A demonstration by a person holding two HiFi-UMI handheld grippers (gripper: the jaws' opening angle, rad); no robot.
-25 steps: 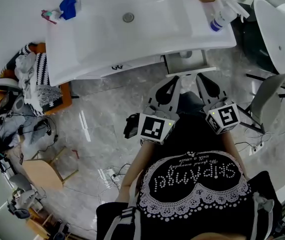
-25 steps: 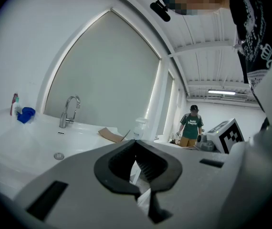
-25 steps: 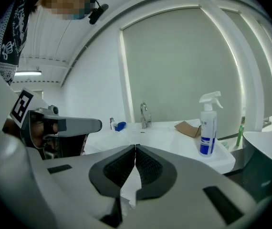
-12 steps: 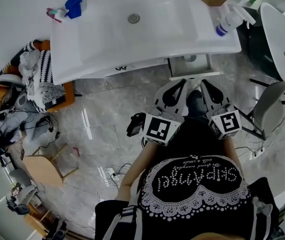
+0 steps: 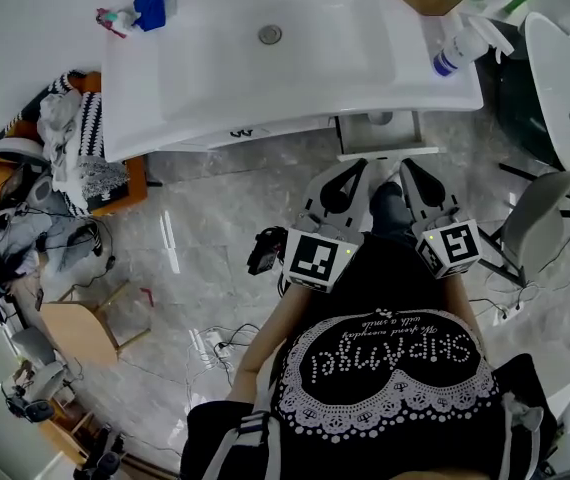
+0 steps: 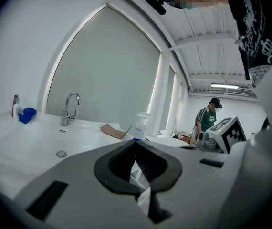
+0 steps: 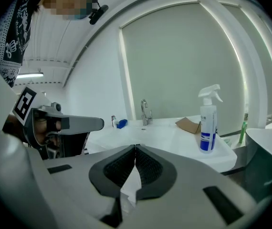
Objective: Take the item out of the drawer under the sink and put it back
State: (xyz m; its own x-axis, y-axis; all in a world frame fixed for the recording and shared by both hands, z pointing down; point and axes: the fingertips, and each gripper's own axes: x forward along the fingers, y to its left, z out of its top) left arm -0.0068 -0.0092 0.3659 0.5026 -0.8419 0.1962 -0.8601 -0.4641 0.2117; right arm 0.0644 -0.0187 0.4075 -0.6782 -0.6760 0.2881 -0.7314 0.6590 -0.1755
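At the bottom of the head view, the person's dark shirt fills the frame. Just above it, both tools are held side by side and aimed toward the top of the frame. The left tool (image 5: 361, 164) is seen shut in its own view (image 6: 136, 143), tips together, with nothing gripped. The right tool (image 7: 136, 147) is likewise shut and empty, and its tips (image 5: 403, 162) are level with the left's.

Directly beyond the tips, just above centre in the head view, the drawer (image 5: 386, 152) is seen standing out from under the sink (image 5: 265, 78). Its front runs left to right across the frame, along the sink's edge. A small pale shape is visible inside the drawer, but the item cannot be made out.

The drawer is judged to lie straight ahead of both tools, with its middle between them, so neither is clearly nearer. Before anything can be taken, one tool would have to be opened and pushed forward over the front. A spray bottle (image 5: 454, 48) is seen on the sink's right corner.
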